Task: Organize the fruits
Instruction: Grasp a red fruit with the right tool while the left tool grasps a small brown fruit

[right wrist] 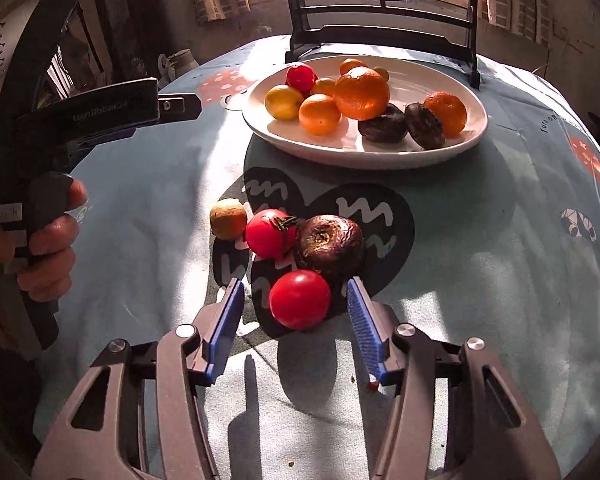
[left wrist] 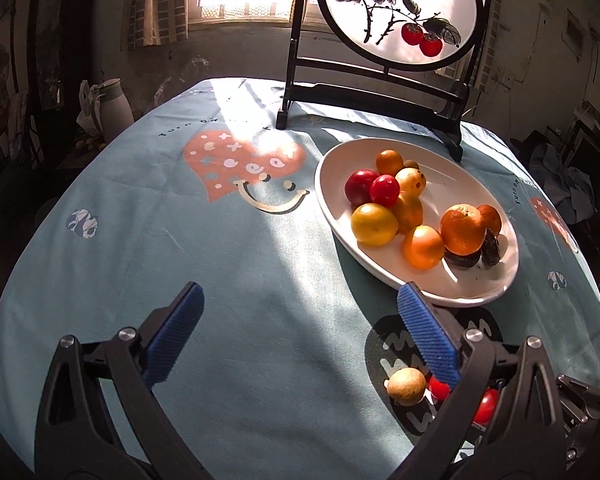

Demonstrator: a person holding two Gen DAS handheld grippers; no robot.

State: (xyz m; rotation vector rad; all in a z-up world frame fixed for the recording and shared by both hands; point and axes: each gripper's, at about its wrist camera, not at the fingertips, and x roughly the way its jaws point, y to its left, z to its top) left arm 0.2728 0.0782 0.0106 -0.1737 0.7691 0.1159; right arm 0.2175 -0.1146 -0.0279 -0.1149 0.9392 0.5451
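Left wrist view: the left gripper (left wrist: 300, 300) hangs above the table (left wrist: 160, 264), which wears a pale blue cloth, its jaws spread wide with only cloth between the blue pads (left wrist: 428, 336). Taking the white oval plate (left wrist: 476, 292) as landmark, the gripper sits on the plate's near side, its right finger just at the rim. On the plate lie two red fruits (left wrist: 374, 189), a yellow citrus (left wrist: 374, 224), several oranges (left wrist: 462, 229) and dark wrinkled fruits (left wrist: 490, 250). Beyond the plate stands a black-framed round screen (left wrist: 400, 12) painted with red fruits. Nearer than the plate, beside the right finger, a small tan fruit (left wrist: 406, 385) lies on the cloth with red fruit partly hidden behind the finger.

Right wrist view: the right gripper (right wrist: 296, 304) points down at a loose group on the plate's (right wrist: 364, 156) near side. Its jaws stand apart around a red tomato (right wrist: 299, 304), and gaps show on both sides, so the pads do not press it. Just beyond that tomato, toward the plate, sit a dark shrivelled fruit (right wrist: 330, 244), a second tomato with a green stem (right wrist: 269, 233) and the tan fruit (right wrist: 228, 218). To the plate's left, a hand (right wrist: 48, 240) grips the other gripper's black handle.
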